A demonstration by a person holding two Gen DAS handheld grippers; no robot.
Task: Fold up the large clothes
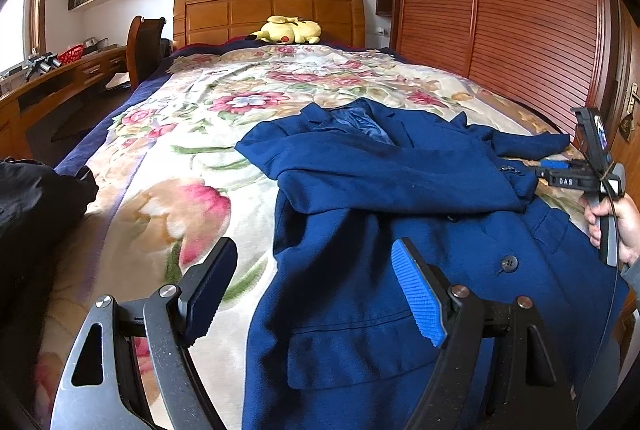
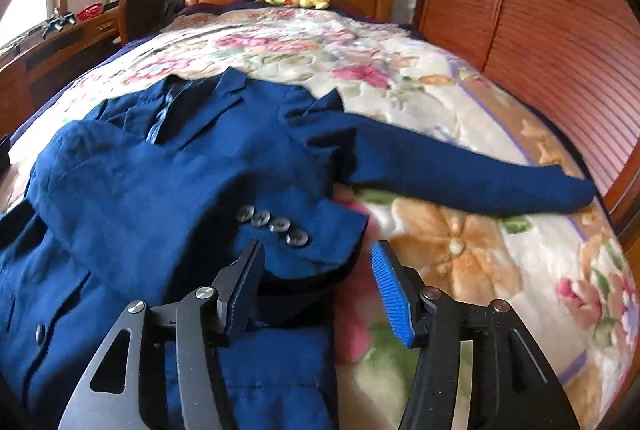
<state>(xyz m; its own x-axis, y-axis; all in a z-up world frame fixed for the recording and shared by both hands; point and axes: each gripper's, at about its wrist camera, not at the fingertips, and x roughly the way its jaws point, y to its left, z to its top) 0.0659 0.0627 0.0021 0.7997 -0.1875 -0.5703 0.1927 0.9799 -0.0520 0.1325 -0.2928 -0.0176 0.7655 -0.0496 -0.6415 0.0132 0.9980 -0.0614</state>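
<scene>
Right wrist view: right gripper (image 2: pixel 316 270), fingers parted and gripping nothing, is hovering just behind the dark-blue woollen jacket's (image 2: pixel 160 182) buttoned cuff (image 2: pixel 304 238), whose sleeve is running leftward.

White letters, seemingly "DAS", stand on the right hand-held gripper (image 1: pixel 554 166).

Navy blue jacket (image 1: pixel 380 230), floral cream bedspread (image 1: pixel 192 134), seemingly yellow plush toy (image 1: pixel 290 30).
</scene>
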